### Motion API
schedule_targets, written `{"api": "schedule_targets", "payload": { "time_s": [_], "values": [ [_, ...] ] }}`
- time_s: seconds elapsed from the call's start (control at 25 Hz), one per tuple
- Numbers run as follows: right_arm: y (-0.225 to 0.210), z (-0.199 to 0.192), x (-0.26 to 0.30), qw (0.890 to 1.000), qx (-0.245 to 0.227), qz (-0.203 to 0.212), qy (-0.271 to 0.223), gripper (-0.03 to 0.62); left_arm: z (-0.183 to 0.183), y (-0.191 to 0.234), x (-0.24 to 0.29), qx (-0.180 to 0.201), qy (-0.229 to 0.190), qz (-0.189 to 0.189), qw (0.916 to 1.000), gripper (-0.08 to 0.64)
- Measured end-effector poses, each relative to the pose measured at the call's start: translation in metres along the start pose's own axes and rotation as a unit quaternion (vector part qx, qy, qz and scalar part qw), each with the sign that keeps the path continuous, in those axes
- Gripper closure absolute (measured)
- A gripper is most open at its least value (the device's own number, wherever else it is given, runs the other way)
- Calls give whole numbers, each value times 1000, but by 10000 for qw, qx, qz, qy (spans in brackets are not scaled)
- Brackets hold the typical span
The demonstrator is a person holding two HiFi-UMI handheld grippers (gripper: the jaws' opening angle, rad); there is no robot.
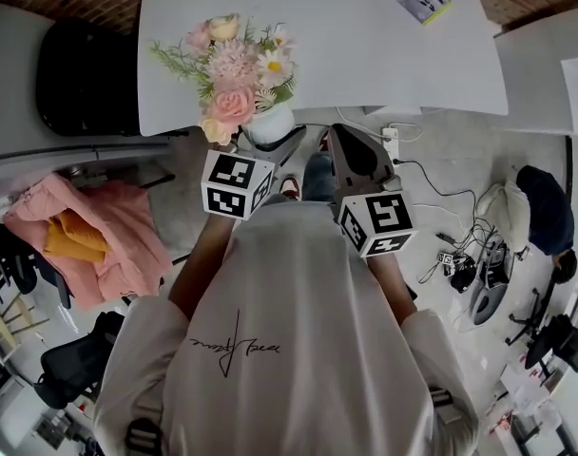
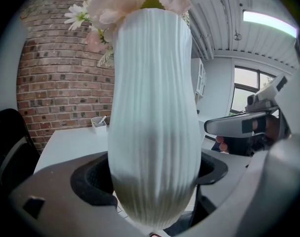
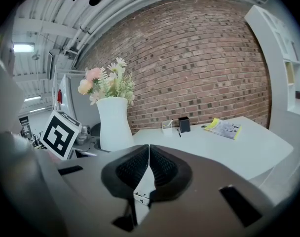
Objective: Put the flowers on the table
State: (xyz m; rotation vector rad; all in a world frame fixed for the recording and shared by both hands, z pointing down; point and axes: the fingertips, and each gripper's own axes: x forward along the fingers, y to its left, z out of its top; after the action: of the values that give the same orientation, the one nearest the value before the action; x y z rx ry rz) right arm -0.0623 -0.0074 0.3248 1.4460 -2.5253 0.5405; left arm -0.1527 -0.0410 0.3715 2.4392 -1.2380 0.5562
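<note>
gripping ribbed white vase [image 2: 155,132], l gripper [image 2: 150,174]

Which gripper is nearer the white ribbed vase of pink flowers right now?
Left. The left gripper is clamped around the white ribbed vase at its lower body; the right gripper, shut and empty, hangs apart from it at its right.

The person wears a pale short-sleeved T-shirt [image 1: 289,293] with a thin dark script signature [image 1: 234,346] printed on it (one long stroke cuts down through the lettering). Each of the tongs carries a white cube with black square markers, the left cube [image 1: 237,185] and the right cube [image 1: 376,222]. The left tongs [image 2: 155,174] and right tongs [image 3: 149,169] have smooth grey shells with black, finely textured pads [image 3: 132,169] in rounded recesses.
</note>
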Motion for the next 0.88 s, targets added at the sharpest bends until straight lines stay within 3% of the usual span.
{"api": "schedule_targets", "payload": {
  "time_s": [0.52, 0.88],
  "values": [
    [-66, 0, 25, 9990, 307, -214, 228, 566, 8, 5, 66, -66, 379, -93, 9992, 91],
    [-83, 1, 43, 9985, 396, -251, 298, 566, 10, 17, 97, -29, 535, -142, 9985, 91]
  ]
}}
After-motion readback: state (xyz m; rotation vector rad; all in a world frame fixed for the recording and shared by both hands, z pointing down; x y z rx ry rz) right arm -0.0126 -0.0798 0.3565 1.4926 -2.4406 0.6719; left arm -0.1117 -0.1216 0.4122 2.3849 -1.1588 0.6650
